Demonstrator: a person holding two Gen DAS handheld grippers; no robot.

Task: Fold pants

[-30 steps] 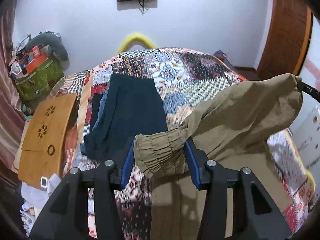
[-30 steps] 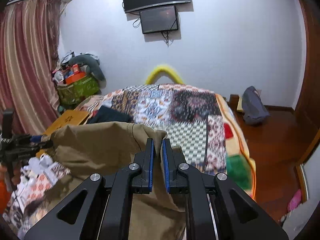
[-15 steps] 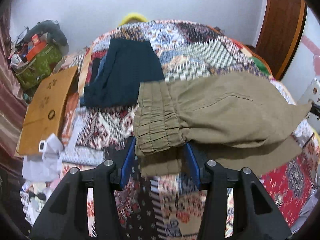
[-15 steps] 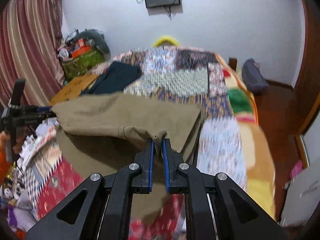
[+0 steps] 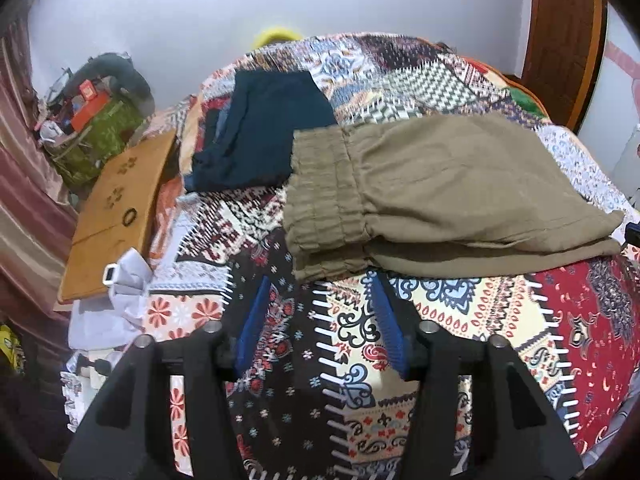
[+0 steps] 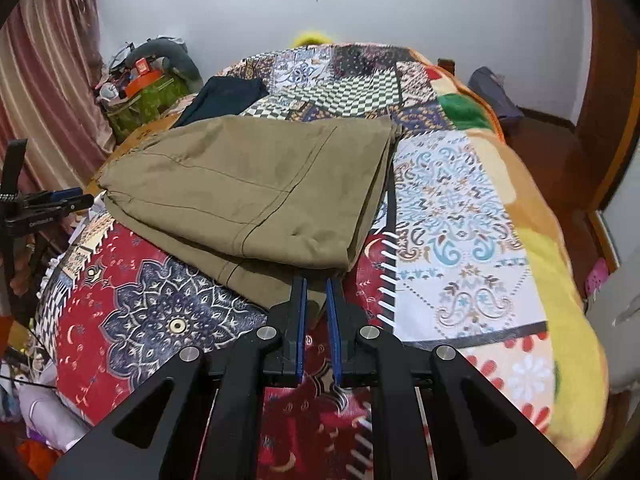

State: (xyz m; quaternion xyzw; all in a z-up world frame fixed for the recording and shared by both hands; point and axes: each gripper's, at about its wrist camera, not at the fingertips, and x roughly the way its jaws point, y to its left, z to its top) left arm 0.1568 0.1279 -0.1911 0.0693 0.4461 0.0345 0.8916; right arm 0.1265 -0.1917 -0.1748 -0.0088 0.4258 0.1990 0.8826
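The olive pants (image 5: 432,192) lie folded flat on the patchwork bedspread (image 5: 460,344), elastic waistband at their left end. In the right wrist view the pants (image 6: 256,192) lie just ahead of my fingers. My left gripper (image 5: 320,284) is open and empty, just in front of the waistband and not touching it. My right gripper (image 6: 316,284) has its jaws slightly apart with no cloth between them, at the pants' near edge. My left gripper also shows at the left edge of the right wrist view (image 6: 76,198).
A folded dark navy garment (image 5: 260,132) lies on the bed behind the pants' waistband. A wooden lap tray (image 5: 116,208) leans at the bed's left side. A green bag with clutter (image 5: 96,132) stands by the wall. A dark bag (image 6: 492,96) lies on the floor to the right.
Both grippers lowered the held pants onto the bed, folding them over, then let go and drew back. The left gripper opened wide; the right opened slightly.
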